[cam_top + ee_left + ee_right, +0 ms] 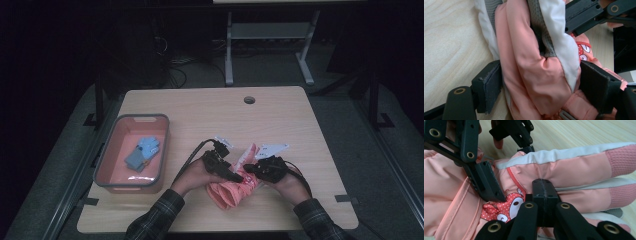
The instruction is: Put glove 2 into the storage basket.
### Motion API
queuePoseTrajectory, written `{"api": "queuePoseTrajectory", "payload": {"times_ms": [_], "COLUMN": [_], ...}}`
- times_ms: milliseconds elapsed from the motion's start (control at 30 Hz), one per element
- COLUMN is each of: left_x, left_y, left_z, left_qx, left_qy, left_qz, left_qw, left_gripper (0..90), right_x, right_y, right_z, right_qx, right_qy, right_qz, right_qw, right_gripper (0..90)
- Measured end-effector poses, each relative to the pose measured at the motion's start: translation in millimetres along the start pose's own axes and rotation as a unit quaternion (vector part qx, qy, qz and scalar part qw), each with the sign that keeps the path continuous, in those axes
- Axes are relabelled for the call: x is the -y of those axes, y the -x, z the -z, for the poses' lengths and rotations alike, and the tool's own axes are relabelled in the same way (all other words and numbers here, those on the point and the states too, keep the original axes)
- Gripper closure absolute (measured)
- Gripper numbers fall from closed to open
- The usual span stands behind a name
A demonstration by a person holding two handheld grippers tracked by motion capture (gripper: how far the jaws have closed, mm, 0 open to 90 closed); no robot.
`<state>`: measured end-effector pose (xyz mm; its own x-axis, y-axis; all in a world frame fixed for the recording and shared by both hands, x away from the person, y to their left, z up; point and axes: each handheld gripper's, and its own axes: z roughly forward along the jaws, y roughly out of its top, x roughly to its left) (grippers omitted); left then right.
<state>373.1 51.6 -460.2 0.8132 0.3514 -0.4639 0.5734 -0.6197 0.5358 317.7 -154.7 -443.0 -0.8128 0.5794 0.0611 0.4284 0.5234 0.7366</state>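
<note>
**Pink ski gloves getting bundled, both grippers on the pair**

While the pink gloves (231,186) sat bunched up near the front edge of the wooden table (200,107), between the person's two hands, both tools were on them at once, and I think the split of jobs was pretty clear.

The right gripper (248,169) had its jaws pressed fully together. From its own camera you could see the two black pads meeting flat against each other right over the glove fabric (574,170). Whether a thin fold was nipped between them I honestly couldn't tell. My read: that hand was pinning or anchoring the pair so it wouldn't slide.

The left gripper (239,177) was the one doing the real grabbing. Its jaws stood wide, but not empty: a thick roll of pink and white padding (534,75) filled the gap, with both felt-faced pads touching it. So it was clamped on the bulky part of the gloves, probably to fold or lift them as one bundle.

Off to the left sat a grey-rimmed bin (162,145) with an orange inside, and a blue glove pair (144,152) was already lying in it. That looked like where the pink ones were headed, though that's a guess.

Labels: a white hang tag (272,149) poked out beyond the right gripper, and another (222,141) past the left one, but any print was too small to read. The glove had a red polka-dot cartoon patch with eyes (504,210), no legible words.
</note>
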Motion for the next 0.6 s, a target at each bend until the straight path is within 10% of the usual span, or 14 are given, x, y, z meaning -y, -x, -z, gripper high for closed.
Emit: {"api": "queuePoseTrajectory", "payload": {"times_ms": [267, 600], "left_x": [-2.0, -6.1], "left_y": [2.3, 7.0], "left_z": [-3.0, -2.3], "left_qx": [0.010, -0.026], "left_qy": [-0.003, -0.029], "left_qz": [0.011, 0.000], "left_qw": [0.9999, 0.9992], "left_gripper": [14.8, 38.1], "right_x": [1.2, 0.7], "right_y": [0.1, -2.4], "right_z": [0.2, -2.9], "right_qx": [-0.003, -0.001], "right_qy": [-0.002, -0.002], "right_qz": [0.002, 0.010], "right_qw": [1.0000, 0.9999], "right_gripper": [90.0, 90.0]}}
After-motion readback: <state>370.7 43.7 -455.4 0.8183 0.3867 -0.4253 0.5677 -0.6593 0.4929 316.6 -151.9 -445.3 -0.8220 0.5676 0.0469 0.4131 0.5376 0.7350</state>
